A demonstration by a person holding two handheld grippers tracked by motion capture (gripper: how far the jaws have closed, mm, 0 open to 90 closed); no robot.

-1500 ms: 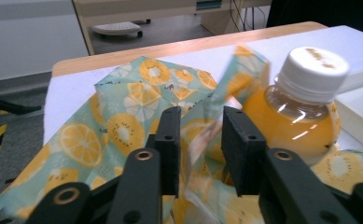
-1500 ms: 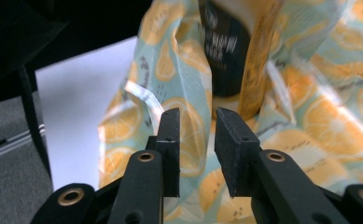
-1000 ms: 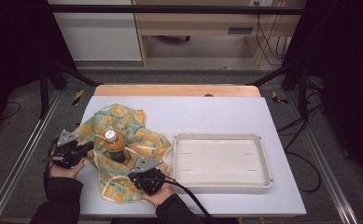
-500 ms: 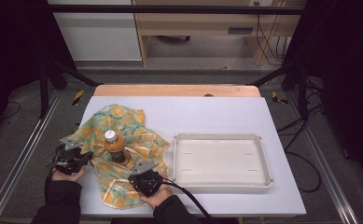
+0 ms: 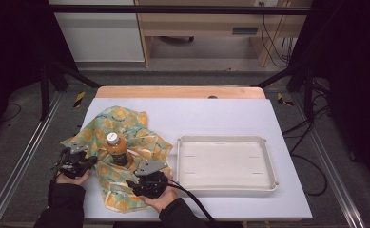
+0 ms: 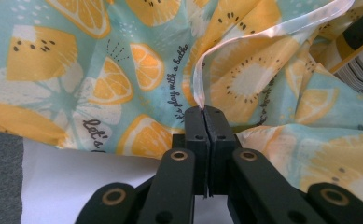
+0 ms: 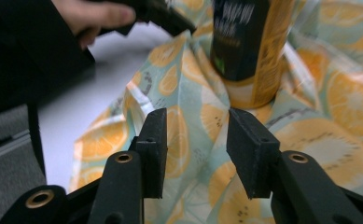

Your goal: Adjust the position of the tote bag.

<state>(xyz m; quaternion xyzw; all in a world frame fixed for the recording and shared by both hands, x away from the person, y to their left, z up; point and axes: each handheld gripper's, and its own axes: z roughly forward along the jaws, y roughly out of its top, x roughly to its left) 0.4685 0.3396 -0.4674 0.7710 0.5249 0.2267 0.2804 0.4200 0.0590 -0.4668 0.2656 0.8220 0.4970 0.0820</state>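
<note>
At the left, our left gripper (image 5: 88, 163) has its jaws pressed together on the pale hem of the citrus-print cloth (image 5: 121, 142), pinching the fabric's edge just ahead of our hand. To its right the juice bottle (image 5: 116, 149) stands upright on the cloth, between our two grippers. Further right, our right gripper (image 5: 134, 183) has just been opening; its jaws stand apart over the cloth without pressing it, the bottle just beyond them. Right of that gripper lies the white tray (image 5: 225, 179).

Bottle (image 7: 251, 51) — top cut off, blurred
</note>
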